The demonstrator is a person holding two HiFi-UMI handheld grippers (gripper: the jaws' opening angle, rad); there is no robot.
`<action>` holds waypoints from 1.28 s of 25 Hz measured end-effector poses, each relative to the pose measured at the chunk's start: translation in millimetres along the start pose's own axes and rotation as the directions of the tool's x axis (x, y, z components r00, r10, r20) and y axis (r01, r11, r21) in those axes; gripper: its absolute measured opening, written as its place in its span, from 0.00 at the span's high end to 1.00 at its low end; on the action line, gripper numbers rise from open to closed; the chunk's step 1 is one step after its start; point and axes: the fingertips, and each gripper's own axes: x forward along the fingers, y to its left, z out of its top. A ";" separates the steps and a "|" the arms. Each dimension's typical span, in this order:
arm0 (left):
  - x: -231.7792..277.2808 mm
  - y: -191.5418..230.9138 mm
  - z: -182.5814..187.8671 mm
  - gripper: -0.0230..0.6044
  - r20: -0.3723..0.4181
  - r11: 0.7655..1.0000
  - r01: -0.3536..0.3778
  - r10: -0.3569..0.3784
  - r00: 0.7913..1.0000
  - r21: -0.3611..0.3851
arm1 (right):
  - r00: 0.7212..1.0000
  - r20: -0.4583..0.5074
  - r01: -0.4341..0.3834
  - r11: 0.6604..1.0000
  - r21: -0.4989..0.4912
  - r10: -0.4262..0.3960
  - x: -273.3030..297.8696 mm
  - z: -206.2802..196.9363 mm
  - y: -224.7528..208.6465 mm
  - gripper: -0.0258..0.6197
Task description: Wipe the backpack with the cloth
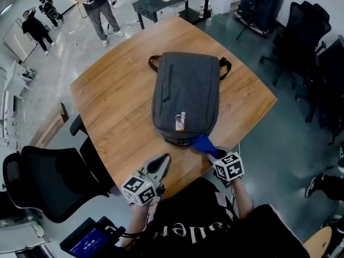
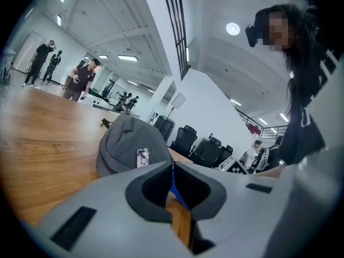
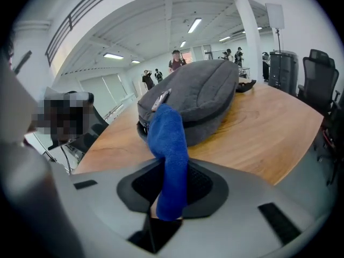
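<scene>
A grey backpack (image 1: 185,93) lies flat in the middle of the wooden table (image 1: 113,90), with a small tag (image 1: 181,121) near its close end. My right gripper (image 1: 212,150) is at that end, shut on a blue cloth (image 1: 203,143) that touches the bag's edge. In the right gripper view the cloth (image 3: 167,144) stands up out of the jaws of the right gripper (image 3: 167,179) in front of the backpack (image 3: 199,93). My left gripper (image 1: 163,161) hovers by the table's near edge, shut and empty. In its own view the left gripper (image 2: 173,171) points at the backpack (image 2: 126,144).
A black office chair (image 1: 48,179) stands at the table's left, and more black chairs (image 1: 309,42) at the right. A dark desk (image 1: 172,1) and a standing person (image 1: 99,7) are beyond the table's far side.
</scene>
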 end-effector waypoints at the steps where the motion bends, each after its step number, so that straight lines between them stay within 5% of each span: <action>1: -2.2 0.7 -0.8 0.96 -0.003 1.000 0.002 -0.002 1.000 -0.003 | 1.000 -0.002 0.009 1.000 0.004 -0.009 -2.9 -1.7 -0.5 0.82; 10: -18.6 10.0 -6.6 0.96 0.034 1.000 -0.002 0.003 0.999 -0.030 | 0.989 0.110 -0.100 0.995 -0.012 0.101 -17.2 40.5 57.8 0.82; 15: -20.4 14.2 -9.1 0.96 0.041 0.999 -0.005 0.006 0.999 -0.032 | 0.969 0.224 -0.118 0.992 0.041 0.106 -30.2 72.9 51.1 0.82; 26: 8.9 16.4 7.7 0.96 0.081 0.994 -0.094 0.098 0.992 -0.053 | 0.969 0.239 0.068 0.997 -0.033 -0.058 -58.4 134.7 -105.8 0.82; 32: 58.5 15.5 20.6 0.96 0.116 0.985 -0.162 0.168 0.979 -0.061 | 0.974 0.216 0.099 0.988 -0.116 -0.072 -35.9 187.3 -199.6 0.82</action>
